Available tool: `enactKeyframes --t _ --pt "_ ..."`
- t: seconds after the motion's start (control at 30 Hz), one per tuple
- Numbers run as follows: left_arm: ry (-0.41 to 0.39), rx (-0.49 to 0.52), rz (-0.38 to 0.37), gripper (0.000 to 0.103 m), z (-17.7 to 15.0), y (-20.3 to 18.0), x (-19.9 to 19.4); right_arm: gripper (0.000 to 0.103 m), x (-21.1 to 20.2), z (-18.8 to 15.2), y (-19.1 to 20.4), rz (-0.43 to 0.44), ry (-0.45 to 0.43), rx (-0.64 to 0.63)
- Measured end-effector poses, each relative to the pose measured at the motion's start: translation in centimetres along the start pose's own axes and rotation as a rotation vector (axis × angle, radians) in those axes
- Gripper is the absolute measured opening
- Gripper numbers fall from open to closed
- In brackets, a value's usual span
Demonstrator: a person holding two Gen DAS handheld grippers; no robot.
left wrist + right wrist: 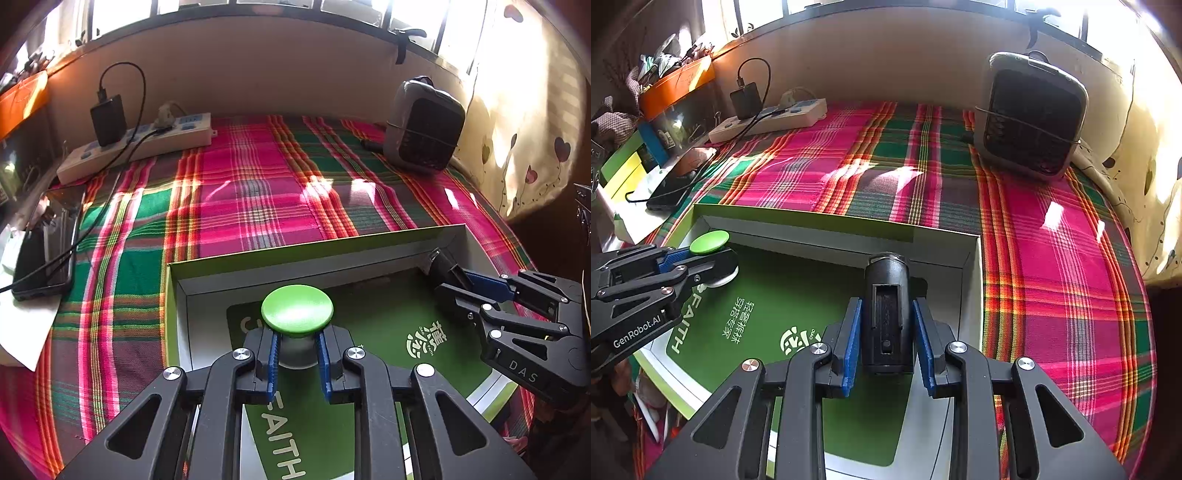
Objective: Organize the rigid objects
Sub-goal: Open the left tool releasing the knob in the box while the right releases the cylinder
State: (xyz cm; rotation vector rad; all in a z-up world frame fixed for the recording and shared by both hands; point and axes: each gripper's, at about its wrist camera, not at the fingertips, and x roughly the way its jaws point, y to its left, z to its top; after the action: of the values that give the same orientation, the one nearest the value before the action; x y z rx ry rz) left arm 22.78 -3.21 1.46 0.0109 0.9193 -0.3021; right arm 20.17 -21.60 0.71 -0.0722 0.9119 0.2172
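A stubby object with a round green cap (297, 309) and a pale grey body sits between the blue pads of my left gripper (296, 350), which is shut on it. It hangs over the far left part of an open box (314, 245) lined with a green printed card. My right gripper (886, 325) is shut on a black cylindrical part (886, 295) with a rectangular recess, held near the box's far right corner (975, 243). Each gripper shows in the other view: the right gripper (454, 280) with the black part (445, 264), and the left gripper (698, 258) with the green cap (709, 242).
The box lies on a pink and green plaid cloth (258, 192). A white power strip (136, 144) with a black adapter stands at the back left. A phone (44, 254) on a cable lies at the left edge. A small grey heater (1030, 114) stands at the back right, next to a curtain.
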Motion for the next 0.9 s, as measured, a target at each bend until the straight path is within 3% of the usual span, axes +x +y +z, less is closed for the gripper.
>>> enactKeyframes --t 0.37,0.53,0.7,0.9 --pt "0.005 -0.009 -0.028 0.022 -0.1 0.0 -0.3 0.029 -0.1 -0.2 0.1 0.0 -0.002 0.006" --pt "0.004 -0.002 -0.044 0.03 -0.2 -0.3 -0.7 0.031 -0.3 -0.3 0.0 0.013 -0.004 0.02" --pt "0.001 0.001 -0.021 0.045 -0.5 -0.4 -1.0 0.041 -0.6 -0.5 0.3 0.022 -0.01 0.013" --pt "0.001 -0.028 -0.021 0.045 -0.9 0.2 -1.6 0.049 -1.4 -0.9 0.2 0.024 -0.028 0.028"
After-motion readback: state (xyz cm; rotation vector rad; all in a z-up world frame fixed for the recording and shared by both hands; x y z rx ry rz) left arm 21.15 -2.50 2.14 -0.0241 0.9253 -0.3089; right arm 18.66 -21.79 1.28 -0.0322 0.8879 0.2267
